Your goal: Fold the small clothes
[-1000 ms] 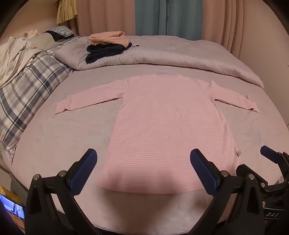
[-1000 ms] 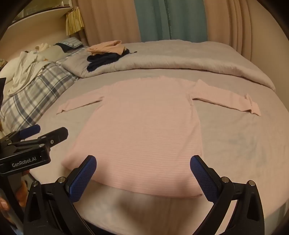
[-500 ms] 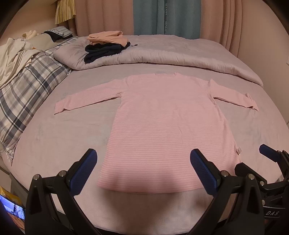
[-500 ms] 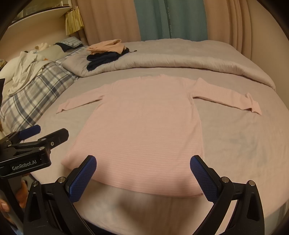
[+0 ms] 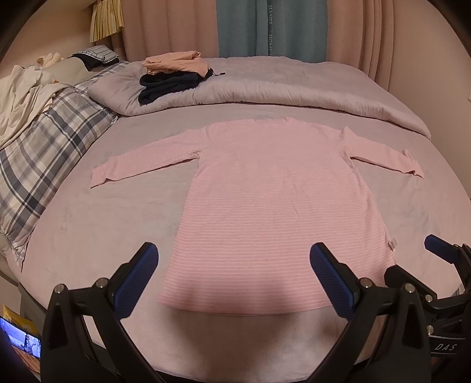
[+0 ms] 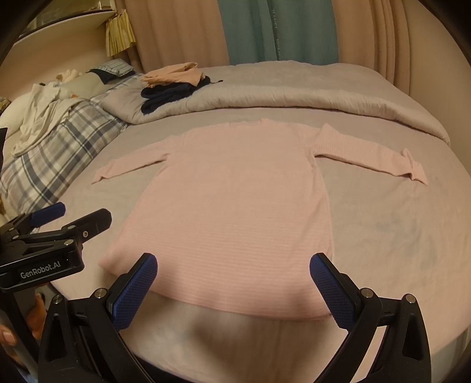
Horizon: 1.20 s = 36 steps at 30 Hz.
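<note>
Here, one pink striped long-sleeved top (image 5: 273, 212) lies flat on the bed (image 5: 88, 235), hem nearest the claws and neckline farthest off, with its two sleeves spread out to either side. The left gripper (image 5: 234, 277) hangs just short of the hem, its two blue-padded fingers (image 5: 134, 282) spread wide with nothing between them; the hem's middle stretch sits straight ahead of the gap, and the left sleeve cuff (image 5: 101, 176) lies well ahead and off to its left. The right gripper (image 6: 234, 290) is likewise wide open and empty, its two blue pads (image 6: 332, 290) straddling the right half of the hem from above, not touching the cloth as far as the view shows. Ahead and to its right lies the right sleeve cuff (image 6: 415, 171), turned back a little at the end. Far beyond both claws, a folded grey duvet (image 5: 294, 88) runs across the bed, carrying one stack of two folded garments: a peach piece (image 5: 173, 63) on top of a dark navy one (image 5: 167, 85). Off to the left are one plaid pillow (image 5: 41, 153) and one crumpled cream cloth (image 5: 20, 94). At the back hang curtains: one teal panel (image 5: 285, 28) between pink ones.
</note>
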Motion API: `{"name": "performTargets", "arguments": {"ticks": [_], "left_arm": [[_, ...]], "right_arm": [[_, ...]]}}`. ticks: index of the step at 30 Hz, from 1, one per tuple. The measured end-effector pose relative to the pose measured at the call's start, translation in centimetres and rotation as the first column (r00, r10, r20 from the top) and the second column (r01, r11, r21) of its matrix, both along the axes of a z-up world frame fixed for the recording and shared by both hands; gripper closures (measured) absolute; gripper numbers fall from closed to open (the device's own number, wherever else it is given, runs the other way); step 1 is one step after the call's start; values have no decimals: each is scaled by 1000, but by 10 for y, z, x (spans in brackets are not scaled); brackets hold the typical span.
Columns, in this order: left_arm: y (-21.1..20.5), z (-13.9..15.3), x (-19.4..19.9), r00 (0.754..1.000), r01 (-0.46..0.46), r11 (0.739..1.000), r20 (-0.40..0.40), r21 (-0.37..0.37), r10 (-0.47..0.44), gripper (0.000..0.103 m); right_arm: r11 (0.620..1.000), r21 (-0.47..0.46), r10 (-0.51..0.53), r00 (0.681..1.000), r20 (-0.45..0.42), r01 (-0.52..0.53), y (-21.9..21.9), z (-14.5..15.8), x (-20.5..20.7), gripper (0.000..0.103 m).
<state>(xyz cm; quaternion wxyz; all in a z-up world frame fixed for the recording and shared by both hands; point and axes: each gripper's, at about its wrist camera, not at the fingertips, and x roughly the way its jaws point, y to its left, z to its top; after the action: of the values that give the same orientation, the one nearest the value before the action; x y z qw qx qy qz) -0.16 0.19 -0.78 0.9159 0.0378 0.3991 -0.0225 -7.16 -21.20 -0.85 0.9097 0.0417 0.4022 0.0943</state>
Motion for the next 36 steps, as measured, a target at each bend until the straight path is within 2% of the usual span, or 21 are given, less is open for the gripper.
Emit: {"name": "performTargets", "arguments": {"ticks": [36], "left_arm": [[0, -2, 1, 1000, -7, 1000, -7, 7, 7, 0]], "right_arm": [[1000, 5, -7, 1000, -13, 7, 1, -1, -4, 1]]}}
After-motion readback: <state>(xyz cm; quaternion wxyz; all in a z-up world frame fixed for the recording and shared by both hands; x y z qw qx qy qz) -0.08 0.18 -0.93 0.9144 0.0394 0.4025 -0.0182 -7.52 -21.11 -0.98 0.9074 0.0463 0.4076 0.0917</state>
